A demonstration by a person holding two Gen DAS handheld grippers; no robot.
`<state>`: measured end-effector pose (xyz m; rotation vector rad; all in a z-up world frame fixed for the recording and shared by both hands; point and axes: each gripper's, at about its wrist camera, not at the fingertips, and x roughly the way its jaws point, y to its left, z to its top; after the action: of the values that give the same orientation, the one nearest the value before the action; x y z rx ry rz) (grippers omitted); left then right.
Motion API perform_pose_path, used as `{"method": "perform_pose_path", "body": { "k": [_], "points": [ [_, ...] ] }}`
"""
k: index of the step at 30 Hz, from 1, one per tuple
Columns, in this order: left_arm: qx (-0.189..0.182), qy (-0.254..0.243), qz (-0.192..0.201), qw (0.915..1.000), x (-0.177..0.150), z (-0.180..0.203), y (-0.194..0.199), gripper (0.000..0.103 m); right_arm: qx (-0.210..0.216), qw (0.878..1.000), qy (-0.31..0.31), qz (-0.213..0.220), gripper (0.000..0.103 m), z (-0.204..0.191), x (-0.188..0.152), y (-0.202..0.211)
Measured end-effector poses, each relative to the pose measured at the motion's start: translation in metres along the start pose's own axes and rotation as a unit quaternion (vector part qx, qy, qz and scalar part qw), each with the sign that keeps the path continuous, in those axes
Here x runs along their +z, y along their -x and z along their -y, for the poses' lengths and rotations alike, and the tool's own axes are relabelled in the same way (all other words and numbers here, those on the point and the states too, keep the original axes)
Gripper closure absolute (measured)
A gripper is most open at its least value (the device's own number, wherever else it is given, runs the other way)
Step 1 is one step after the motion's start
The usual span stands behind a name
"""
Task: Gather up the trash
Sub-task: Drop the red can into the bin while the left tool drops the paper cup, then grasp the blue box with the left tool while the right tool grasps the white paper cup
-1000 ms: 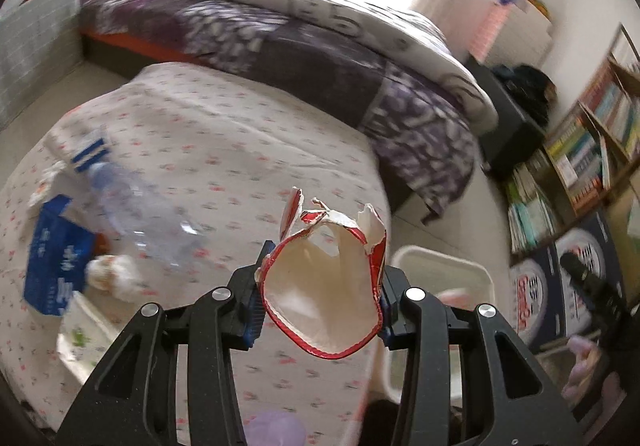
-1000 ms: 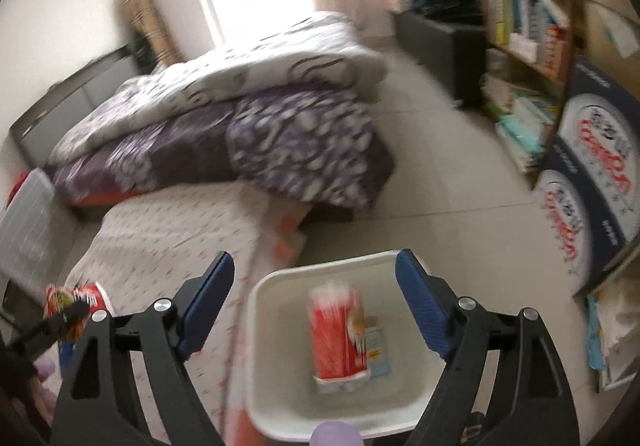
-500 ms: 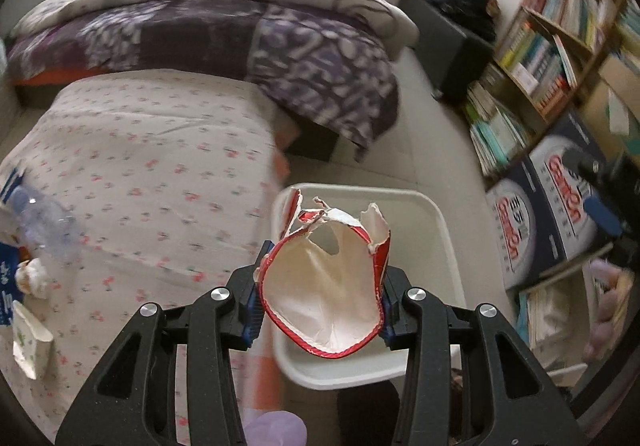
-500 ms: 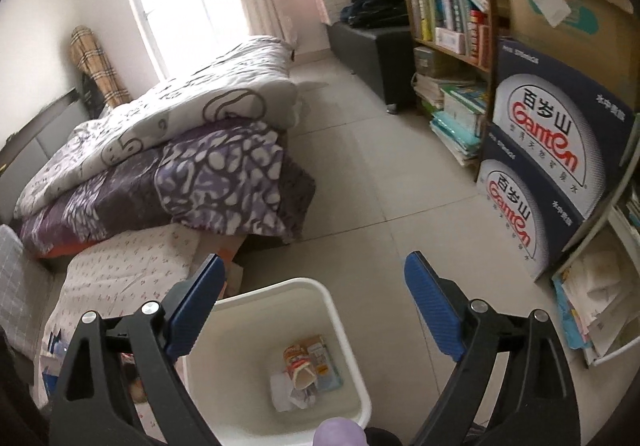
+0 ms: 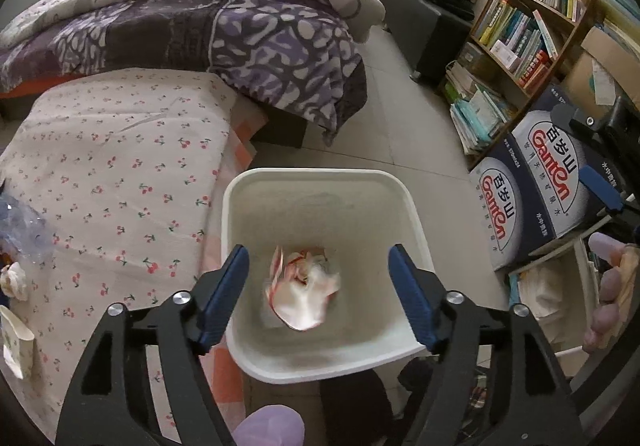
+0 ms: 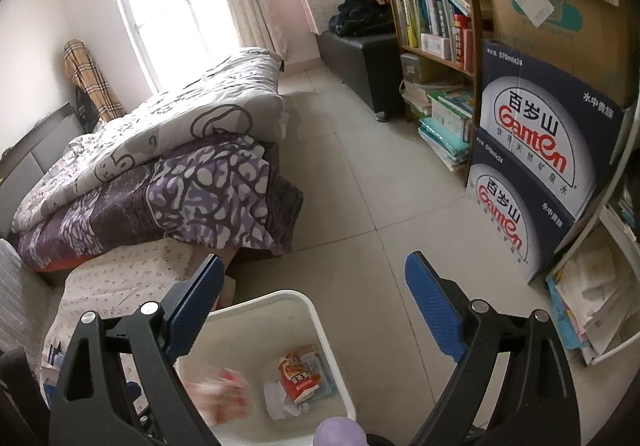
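Left wrist view: we see L gripper (image 5: 318, 296) jaws just opened, nothing between them; red-white wrapper (image 5: 302, 292) falling into white bin (image 5: 320, 182) directly below. R gripper (image 6: 312, 310) wide apart, empty. Remaining trash (image 5: 18, 282) lies far left on cloth, nearer L hand

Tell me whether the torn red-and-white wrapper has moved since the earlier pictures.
Yes. The wrapper has left the left gripper, whose jaws have just been opening, and now appears blurred inside the white bin, below the rim.
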<state>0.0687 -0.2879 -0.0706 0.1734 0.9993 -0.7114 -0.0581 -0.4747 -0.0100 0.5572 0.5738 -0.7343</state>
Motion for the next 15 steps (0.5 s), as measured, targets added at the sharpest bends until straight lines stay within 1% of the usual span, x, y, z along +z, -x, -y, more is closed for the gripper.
{"method": "perform_pose_path", "body": {
  "k": [3, 8, 9, 12, 15],
  "points": [
    [0.014, 0.003, 0.0, 0.9999, -0.003, -0.007, 0.002, 0.024, 0.002, 1.0, 0.011, -0.004, 0.011, -0.009, -0.003, -0.001],
    [0.048, 0.002, 0.002, 0.9988, -0.008, -0.024, 0.007, 0.021, 0.009, 0.999, 0.034, -0.015, 0.011, -0.029, -0.009, -0.005],
    [0.056, 0.004, 0.002, 0.9984, -0.009, -0.03, 0.008, 0.02, 0.011, 0.999, 0.038, -0.016, 0.011, -0.033, -0.01, -0.005],
    [0.082, 0.011, -0.001, 0.9965, -0.012, -0.047, 0.011, 0.015, 0.02, 0.998, 0.052, -0.025, 0.011, -0.049, -0.016, -0.007],
    [0.105, 0.022, -0.004, 0.9942, -0.016, -0.067, 0.015, 0.014, 0.029, 0.997, 0.07, -0.032, 0.011, -0.068, -0.023, -0.009]
  ]
}}
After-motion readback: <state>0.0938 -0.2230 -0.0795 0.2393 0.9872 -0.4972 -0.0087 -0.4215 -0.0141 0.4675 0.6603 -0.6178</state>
